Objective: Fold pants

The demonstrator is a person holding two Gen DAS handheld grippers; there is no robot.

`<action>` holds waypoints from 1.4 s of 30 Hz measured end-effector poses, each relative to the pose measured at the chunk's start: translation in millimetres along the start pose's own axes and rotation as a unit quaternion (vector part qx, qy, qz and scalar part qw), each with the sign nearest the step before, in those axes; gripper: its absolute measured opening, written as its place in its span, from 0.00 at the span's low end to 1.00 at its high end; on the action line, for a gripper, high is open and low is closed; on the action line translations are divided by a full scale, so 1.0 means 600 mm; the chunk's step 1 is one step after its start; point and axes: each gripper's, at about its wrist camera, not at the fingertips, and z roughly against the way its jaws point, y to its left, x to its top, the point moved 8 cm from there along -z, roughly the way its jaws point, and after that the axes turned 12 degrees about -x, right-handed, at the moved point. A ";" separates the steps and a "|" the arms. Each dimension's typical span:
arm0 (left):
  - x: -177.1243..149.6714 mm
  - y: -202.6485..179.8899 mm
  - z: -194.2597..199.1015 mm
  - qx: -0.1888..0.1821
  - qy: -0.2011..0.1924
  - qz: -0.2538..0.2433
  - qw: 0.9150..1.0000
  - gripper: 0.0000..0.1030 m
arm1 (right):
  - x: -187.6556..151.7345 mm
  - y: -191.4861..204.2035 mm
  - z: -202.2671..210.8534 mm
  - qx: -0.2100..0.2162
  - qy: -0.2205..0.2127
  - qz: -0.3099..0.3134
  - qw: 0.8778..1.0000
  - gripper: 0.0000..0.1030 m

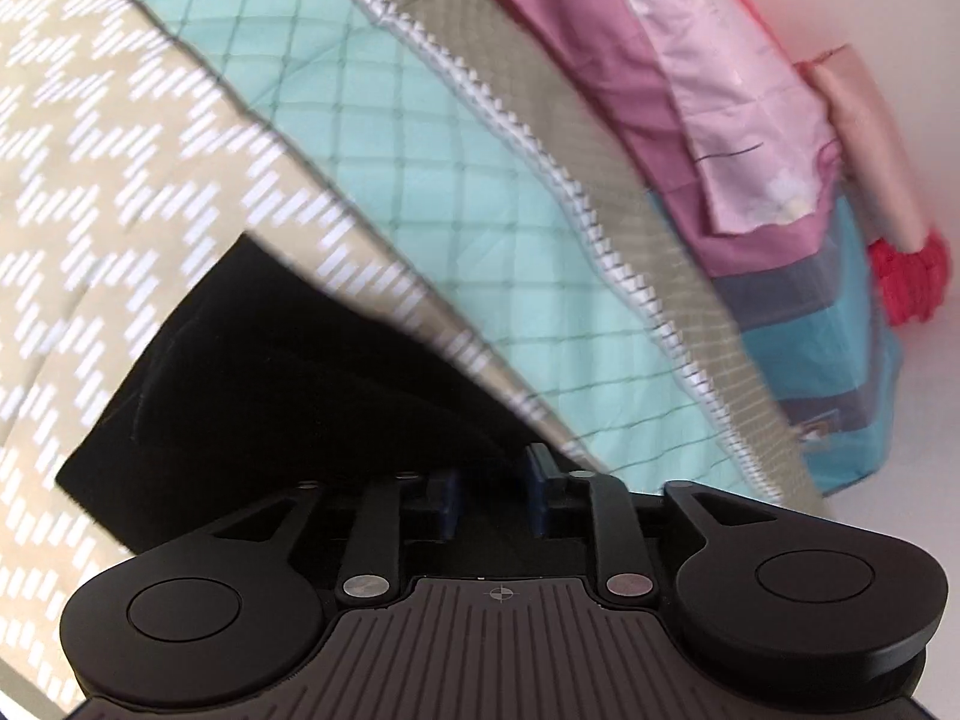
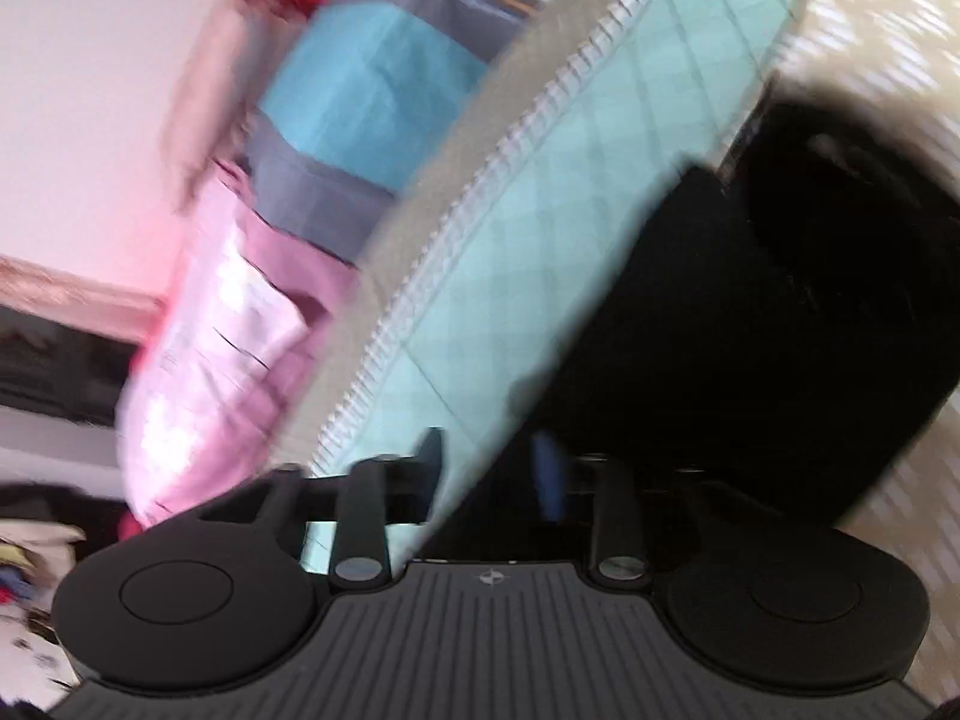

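Note:
The black pants (image 1: pixel 264 378) lie folded on a beige patterned bedspread (image 1: pixel 90 180). In the left wrist view my left gripper (image 1: pixel 492 492) sits at the pants' near edge, its blue pads (image 1: pixel 534 480) a small gap apart with nothing between them. In the blurred right wrist view the pants (image 2: pixel 750 330) fill the right side. My right gripper (image 2: pixel 489 462) is open at the pants' left edge, over the teal quilt (image 2: pixel 528 252).
A teal quilted strip (image 1: pixel 420 210) with a white zigzag border crosses the bed. Pink, purple and blue pillows (image 1: pixel 750 138) are stacked by the white wall, with a red item (image 1: pixel 909 279) beside them. Dark furniture (image 2: pixel 54 366) shows at the left.

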 end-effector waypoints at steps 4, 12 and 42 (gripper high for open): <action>0.024 0.004 0.066 -0.027 -0.091 0.000 0.996 1.00 | 0.039 -0.029 0.088 0.018 -0.127 0.003 0.992 0.67; -0.024 0.034 0.120 0.056 -0.136 -0.042 0.988 1.00 | -0.081 -0.173 0.175 -0.131 -0.201 0.022 0.970 0.68; -0.159 0.033 0.029 0.094 -0.034 -0.096 0.990 1.00 | -0.038 -0.184 0.199 -0.225 -0.270 0.062 0.934 0.66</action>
